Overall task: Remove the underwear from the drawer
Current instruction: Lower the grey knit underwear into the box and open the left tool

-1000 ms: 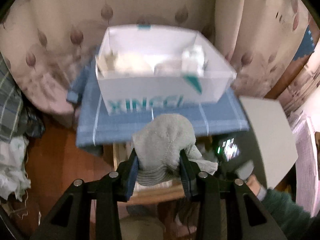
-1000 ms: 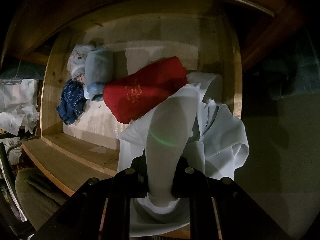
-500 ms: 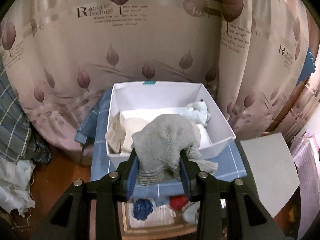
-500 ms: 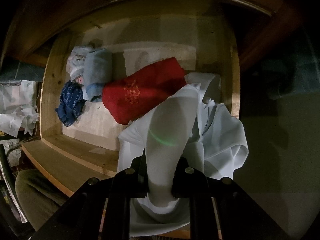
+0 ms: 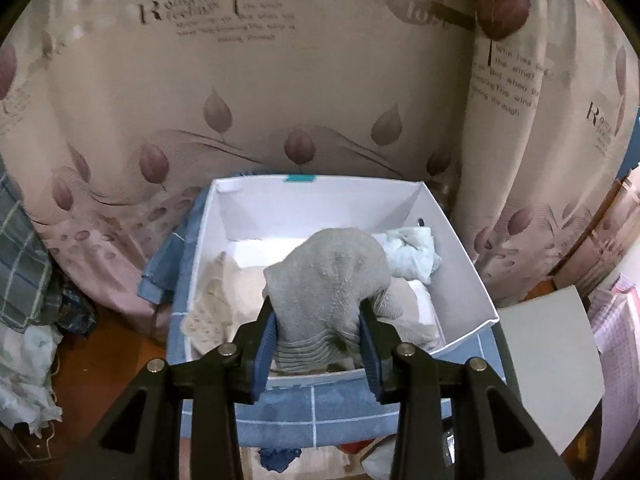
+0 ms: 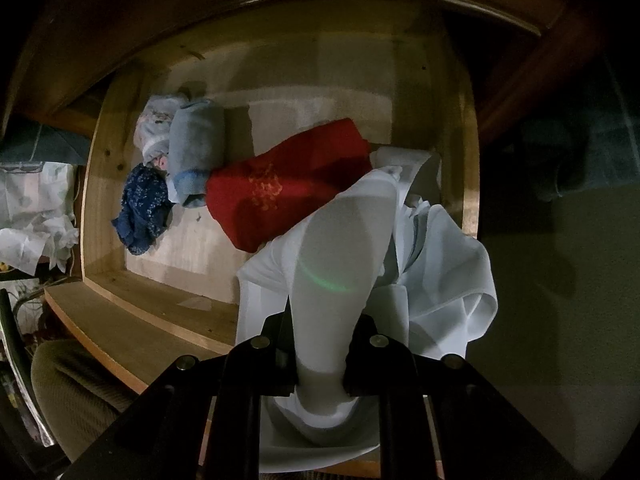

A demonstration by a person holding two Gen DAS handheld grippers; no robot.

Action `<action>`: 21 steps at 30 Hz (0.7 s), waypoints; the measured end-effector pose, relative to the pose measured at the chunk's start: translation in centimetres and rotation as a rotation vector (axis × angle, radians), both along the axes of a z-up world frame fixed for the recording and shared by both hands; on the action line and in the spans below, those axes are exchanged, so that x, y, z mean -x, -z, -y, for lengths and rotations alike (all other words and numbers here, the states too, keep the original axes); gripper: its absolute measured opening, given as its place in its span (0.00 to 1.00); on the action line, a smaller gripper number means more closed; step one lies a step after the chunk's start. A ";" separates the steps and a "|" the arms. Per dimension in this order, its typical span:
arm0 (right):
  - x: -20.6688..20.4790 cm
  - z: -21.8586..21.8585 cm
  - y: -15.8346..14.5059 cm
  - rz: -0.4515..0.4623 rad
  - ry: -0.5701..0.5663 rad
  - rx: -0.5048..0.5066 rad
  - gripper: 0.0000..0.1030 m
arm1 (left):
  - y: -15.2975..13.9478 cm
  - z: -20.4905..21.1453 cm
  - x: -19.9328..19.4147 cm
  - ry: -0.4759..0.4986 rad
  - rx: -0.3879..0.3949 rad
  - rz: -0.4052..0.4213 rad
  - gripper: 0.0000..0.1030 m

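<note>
- My left claw (image 5: 320, 344) is clamped on a grey knitted garment (image 5: 328, 284), the fabric bunched between the blue pads (image 5: 267, 354) and draping forward over them.
- That grey piece hangs above the near half of a white box (image 5: 460, 252), not resting on what lies inside as far as I can tell.
- Inside the box I see pale folded pieces: a cream one (image 5: 218, 296) along the left wall and a light crumpled one (image 5: 412, 252) toward the far right corner.
- The box sits on a blue checked cloth (image 5: 316, 404), with a leaf-print curtain (image 5: 280, 80) hanging behind it.
- My right claw (image 6: 320, 354) is closed on a white garment (image 6: 344, 248), a smooth fold rising from between the fingers.
- The rest of that white cloth spills over the near right corner of the wooden drawer (image 6: 468, 152), part inside and part draped past the front edge.
- Remaining on the drawer floor: a red folded piece (image 6: 288, 188) near the middle, touching the white garment.
- A grey-blue roll (image 6: 194, 148) lies against the red piece's left end.
- A dark blue patterned piece (image 6: 142, 208) and a pale floral one (image 6: 154, 128) lie by the left wall.
</note>
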State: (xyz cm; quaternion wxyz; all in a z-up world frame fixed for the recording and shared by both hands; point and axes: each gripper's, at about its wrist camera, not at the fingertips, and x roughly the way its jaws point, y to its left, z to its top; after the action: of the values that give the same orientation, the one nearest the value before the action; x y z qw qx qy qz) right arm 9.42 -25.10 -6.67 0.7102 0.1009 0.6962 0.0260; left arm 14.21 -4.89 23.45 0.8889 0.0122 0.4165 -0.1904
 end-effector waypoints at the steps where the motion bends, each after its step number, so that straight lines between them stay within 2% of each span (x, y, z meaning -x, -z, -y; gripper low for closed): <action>1: 0.0 0.0 0.0 0.001 0.001 0.000 0.14 | 0.5 0.1 -0.2 0.003 0.013 -0.010 0.37; 5: 0.0 0.0 0.0 0.002 0.001 -0.001 0.14 | 2.4 1.0 -1.4 0.010 0.023 -0.050 0.37; 10: 0.0 0.0 -0.1 -0.002 -0.002 0.003 0.14 | 4.1 2.2 -2.6 0.004 -0.027 -0.081 0.37; 21: 0.0 -0.1 0.0 -0.005 -0.004 0.003 0.14 | 6.8 1.9 -3.4 0.012 -0.070 -0.097 0.38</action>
State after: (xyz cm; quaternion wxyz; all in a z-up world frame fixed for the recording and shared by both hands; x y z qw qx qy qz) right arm 9.44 -24.98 -6.65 0.7086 0.0984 0.6982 0.0263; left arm 17.60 -6.76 16.68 0.8656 0.0365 0.4654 -0.1814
